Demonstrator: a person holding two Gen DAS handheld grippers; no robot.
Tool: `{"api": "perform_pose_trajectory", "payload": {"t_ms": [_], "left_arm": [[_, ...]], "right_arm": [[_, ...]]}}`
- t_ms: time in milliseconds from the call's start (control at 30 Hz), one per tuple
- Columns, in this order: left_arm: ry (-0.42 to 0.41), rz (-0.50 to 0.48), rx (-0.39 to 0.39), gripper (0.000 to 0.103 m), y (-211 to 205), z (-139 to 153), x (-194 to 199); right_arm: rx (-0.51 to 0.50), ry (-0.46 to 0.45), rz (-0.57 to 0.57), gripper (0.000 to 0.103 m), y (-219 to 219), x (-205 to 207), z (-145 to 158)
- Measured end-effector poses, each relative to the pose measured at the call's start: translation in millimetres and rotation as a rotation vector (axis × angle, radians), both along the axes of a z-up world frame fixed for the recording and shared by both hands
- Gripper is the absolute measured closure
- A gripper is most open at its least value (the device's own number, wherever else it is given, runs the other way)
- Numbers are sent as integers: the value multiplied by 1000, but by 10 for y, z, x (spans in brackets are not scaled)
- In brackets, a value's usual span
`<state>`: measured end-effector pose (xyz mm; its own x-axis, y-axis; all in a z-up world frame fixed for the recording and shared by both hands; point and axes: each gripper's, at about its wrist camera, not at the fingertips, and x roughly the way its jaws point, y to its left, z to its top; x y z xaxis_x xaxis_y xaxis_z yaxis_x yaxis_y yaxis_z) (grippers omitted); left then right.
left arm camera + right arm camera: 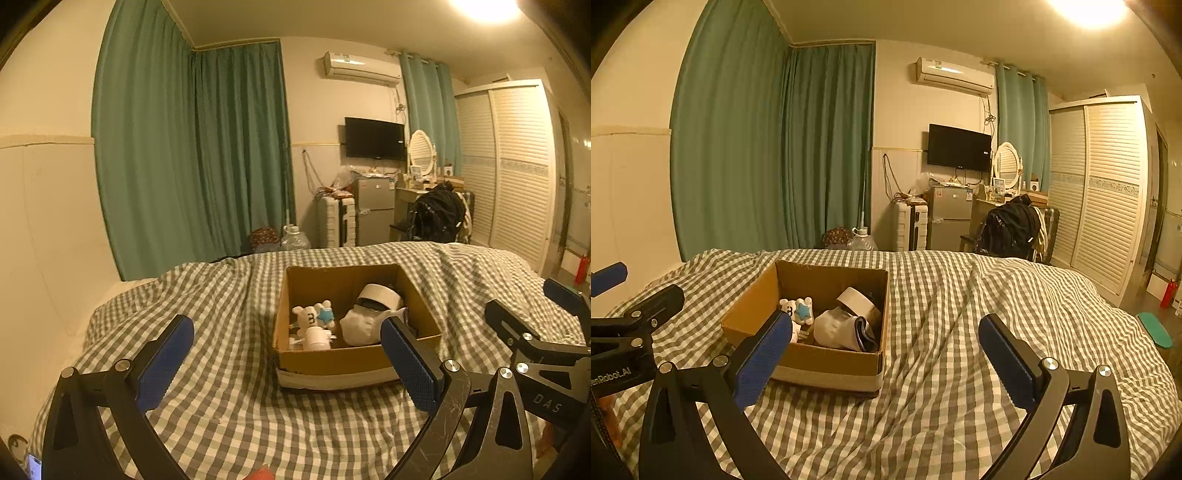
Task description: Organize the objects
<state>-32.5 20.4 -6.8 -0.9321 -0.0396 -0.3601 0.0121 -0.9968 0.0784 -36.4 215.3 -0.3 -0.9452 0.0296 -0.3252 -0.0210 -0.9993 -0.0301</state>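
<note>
An open cardboard box (332, 360) (827, 363) sits on the checked bed cover. Inside lie a white plush toy with a blue star (314, 314) (799, 310), a white roll of tape (380, 297) (857, 301), a crumpled white cloth item (360, 326) (836, 330) and a small white cylinder (317, 339). My left gripper (288, 362) is open and empty, held just in front of the box. My right gripper (886, 354) is open and empty, to the right of the box front. Each gripper shows at the edge of the other's view.
The bed with a green-and-white checked cover (221, 406) (960, 369) fills the foreground. Beyond it stand green curtains (192, 147), a small fridge (373, 210), a suitcase (334, 221), a chair with a black bag (437, 212) and a louvred wardrobe (509, 177).
</note>
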Motion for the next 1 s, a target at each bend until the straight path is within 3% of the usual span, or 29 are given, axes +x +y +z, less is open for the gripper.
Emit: {"api": "perform_pose_trajectory", "payload": {"t_ms": [1000], "left_arm": [[-1, -11, 2, 0, -4, 8, 21]], "right_arm": [[6, -8, -2, 2, -19, -16, -42]]}}
